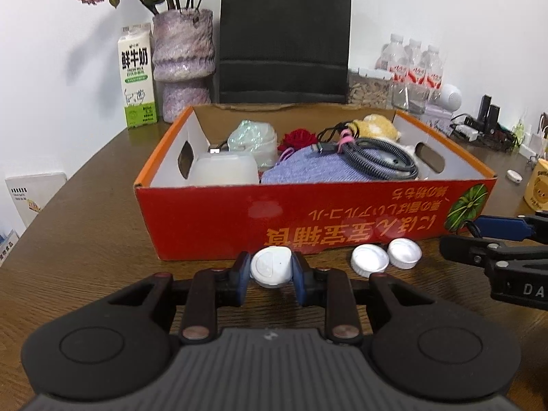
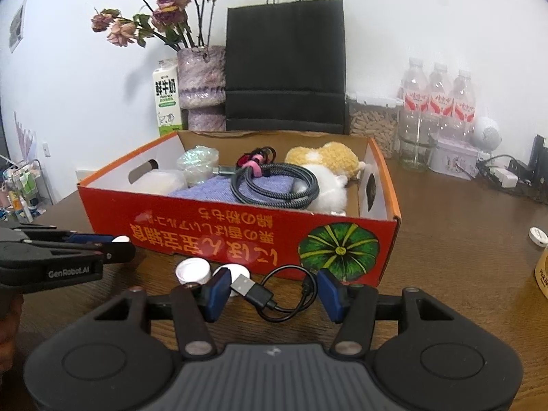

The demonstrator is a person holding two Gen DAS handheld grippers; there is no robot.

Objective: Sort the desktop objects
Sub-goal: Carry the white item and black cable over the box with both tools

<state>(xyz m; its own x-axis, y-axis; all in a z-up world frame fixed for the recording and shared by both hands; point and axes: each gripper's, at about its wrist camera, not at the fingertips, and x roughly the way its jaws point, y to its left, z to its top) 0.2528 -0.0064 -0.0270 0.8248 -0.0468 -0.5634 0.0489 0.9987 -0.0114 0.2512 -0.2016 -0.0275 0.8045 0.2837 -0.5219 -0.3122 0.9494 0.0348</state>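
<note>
- Left wrist view: we see the left gripper point(image 1: 271, 274) closed narrow on a white round lid point(image 1: 270, 270); both blue pads point(image 1: 298, 275) press its rim, one on each side.
- The held lid sits just in front of the near wall of the red cardboard box point(image 1: 212, 219). Whether it rests on the wooden table point(image 1: 85, 226) or hangs just clear, we cannot tell.
- Two more white caps point(image 1: 369, 260) lie side by side on the table, touching, just right of the left gripper and close to the box wall.
- Right wrist view: the right gripper point(image 2: 270, 294) stands about half open, holding nothing. A short black USB cable point(image 2: 274, 294) lies looped on the table between its fingers; neither pad touches it as far as we can see.
- From this view the left gripper point(image 2: 116, 239) comes in at the left edge with a sliver of the white lid point(image 2: 121, 238) showing at its tip; the two loose caps point(image 2: 192, 271) lie between it and the right gripper's left finger.
- Box contents, as we see them: a coiled grey cable point(image 2: 274, 185) on a purple knitted cloth point(image 2: 219, 188), a yellow-and-white plush toy point(image 2: 325, 161), a translucent white container point(image 1: 224, 169), a crumpled clear wrapper point(image 1: 253, 137), and a red flower point(image 1: 298, 138).
- Behind the box: a black paper bag point(image 1: 284, 34), a vase of dried roses point(image 1: 183, 54), a milk carton point(image 1: 137, 75), and three water bottles point(image 2: 438, 102).
</note>
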